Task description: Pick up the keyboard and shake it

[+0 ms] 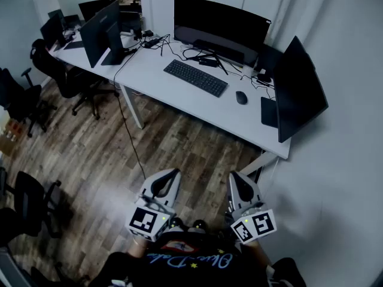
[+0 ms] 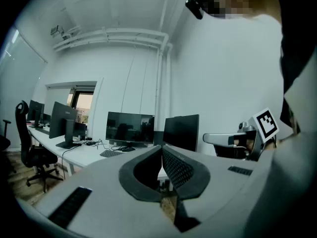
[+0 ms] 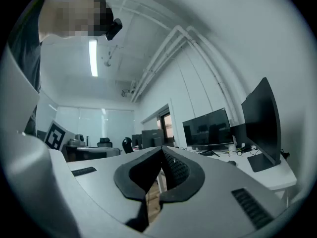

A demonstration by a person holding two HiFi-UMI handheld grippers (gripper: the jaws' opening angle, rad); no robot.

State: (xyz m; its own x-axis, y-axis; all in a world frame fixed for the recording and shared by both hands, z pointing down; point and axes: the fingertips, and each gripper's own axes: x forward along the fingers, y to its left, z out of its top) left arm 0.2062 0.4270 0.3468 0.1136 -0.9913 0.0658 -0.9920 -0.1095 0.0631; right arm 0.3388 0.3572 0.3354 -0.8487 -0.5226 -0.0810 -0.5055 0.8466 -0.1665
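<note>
The black keyboard [image 1: 195,78] lies on the white desk [image 1: 155,64] in front of a wide curved monitor [image 1: 220,27]; in the left gripper view the keyboard [image 2: 110,153] shows small and far off. My left gripper [image 1: 169,174] and right gripper [image 1: 237,177] are held close to my body over the wooden floor, well short of the desk. Both are shut with nothing between the jaws. In the left gripper view the left gripper [image 2: 162,148] points toward the desk, with the pads together. The right gripper [image 3: 162,149] shows the same in its own view.
A black mouse [image 1: 241,97] lies right of the keyboard. A second monitor [image 1: 297,89] stands at the desk's right end, another [image 1: 102,31] to the left. Cables [image 1: 179,49] run behind the keyboard. Office chairs [image 1: 57,70] stand on the floor at left.
</note>
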